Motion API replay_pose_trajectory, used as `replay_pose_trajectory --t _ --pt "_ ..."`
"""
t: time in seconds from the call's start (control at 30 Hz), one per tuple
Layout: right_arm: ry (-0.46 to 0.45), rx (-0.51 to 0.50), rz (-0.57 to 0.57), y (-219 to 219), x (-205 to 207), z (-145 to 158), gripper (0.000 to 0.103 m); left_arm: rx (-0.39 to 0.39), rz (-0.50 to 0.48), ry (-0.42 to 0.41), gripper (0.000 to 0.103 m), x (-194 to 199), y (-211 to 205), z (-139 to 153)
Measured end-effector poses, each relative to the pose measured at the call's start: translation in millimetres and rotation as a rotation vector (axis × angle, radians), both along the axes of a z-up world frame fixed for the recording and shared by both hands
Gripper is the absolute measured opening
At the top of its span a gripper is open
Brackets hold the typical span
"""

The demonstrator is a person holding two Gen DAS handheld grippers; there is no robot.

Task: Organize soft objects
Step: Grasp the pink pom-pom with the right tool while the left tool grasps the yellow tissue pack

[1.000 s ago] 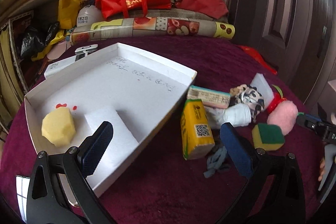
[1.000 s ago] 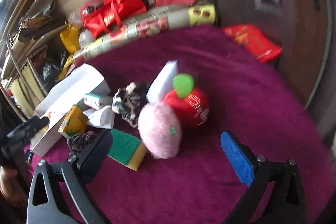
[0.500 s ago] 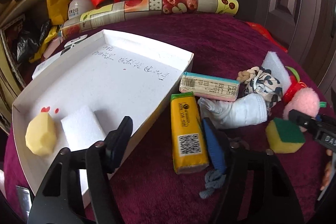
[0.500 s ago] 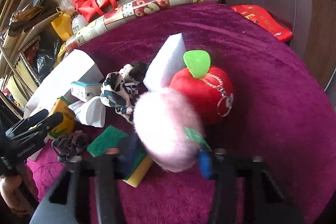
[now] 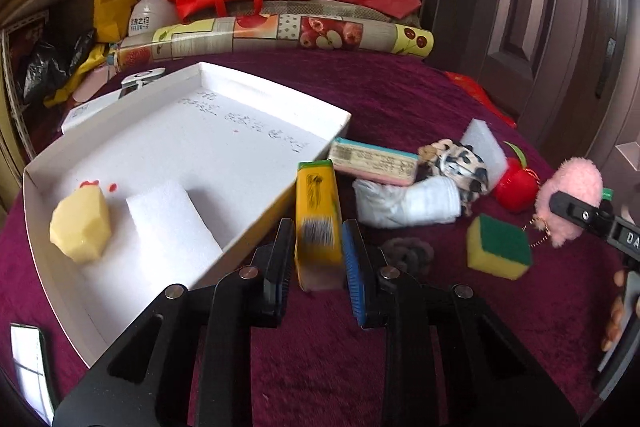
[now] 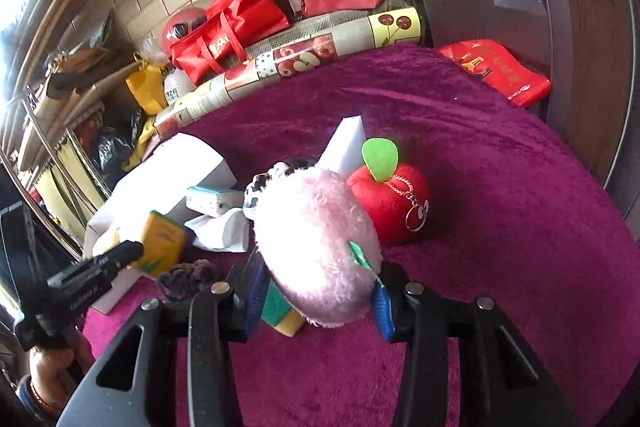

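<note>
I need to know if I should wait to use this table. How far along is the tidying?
Early. Done: a yellow sponge and a white foam block lie in the white box. In hand: the left gripper is closing on the yellow packet; the right gripper grips the pink plush ball. Left on the cloth: plush apple, green-yellow sponge, rolled white cloth and more.

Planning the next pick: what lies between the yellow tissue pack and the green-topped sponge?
A dark scrunchie on the cloth, seen in the left wrist view.
</note>
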State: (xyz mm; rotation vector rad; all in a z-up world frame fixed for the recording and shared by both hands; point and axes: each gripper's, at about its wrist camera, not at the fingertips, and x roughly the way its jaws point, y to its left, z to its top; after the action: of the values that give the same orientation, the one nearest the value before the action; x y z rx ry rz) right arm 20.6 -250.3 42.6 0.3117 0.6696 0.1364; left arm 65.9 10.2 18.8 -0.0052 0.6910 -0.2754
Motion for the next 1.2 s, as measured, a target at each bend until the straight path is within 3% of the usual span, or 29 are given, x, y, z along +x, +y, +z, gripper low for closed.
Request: replay_pose_trajectory --t 0.13,0.23,0.4,0.53,0.77,0.97,1.2 --pt "-0.005 0.010 -0.003 -0.5 -2.1 -0.5 0.044 0.024 0.014 -0.011 0.025 -5.3 -4.6 0.2" --pt "-0.004 0.025 -0.009 -3.1 -2.8 -1.8 0.044 0.014 0.021 0.013 0.039 -1.4 -3.5 -1.9" --pt "-0.002 0.035 -0.019 -5.4 -3.3 -3.5 0.044 0.040 -0.007 0.024 0.040 4.4 -14.0 -6.3" --pt "-0.001 0.036 -0.018 -2.6 -4.4 -4.0 0.044 0.114 -0.034 0.032 0.040 14.5 -32.5 -9.9" --pt "0.001 0.049 -0.022 -6.8 -5.0 -5.0 0.044 0.171 -0.009 0.048 0.040 28.9 -39.8 -22.7" --pt "0.001 0.057 -0.008 -5.8 -5.3 -5.5 0.044 0.196 -0.019 0.032 0.024 32.9 -38.0 -28.9" --pt "-0.029 0.051 0.011 1.3 -8.9 5.7 0.044 0.173 -0.029 -0.053 0.023 12.0 -34.8 -12.2"
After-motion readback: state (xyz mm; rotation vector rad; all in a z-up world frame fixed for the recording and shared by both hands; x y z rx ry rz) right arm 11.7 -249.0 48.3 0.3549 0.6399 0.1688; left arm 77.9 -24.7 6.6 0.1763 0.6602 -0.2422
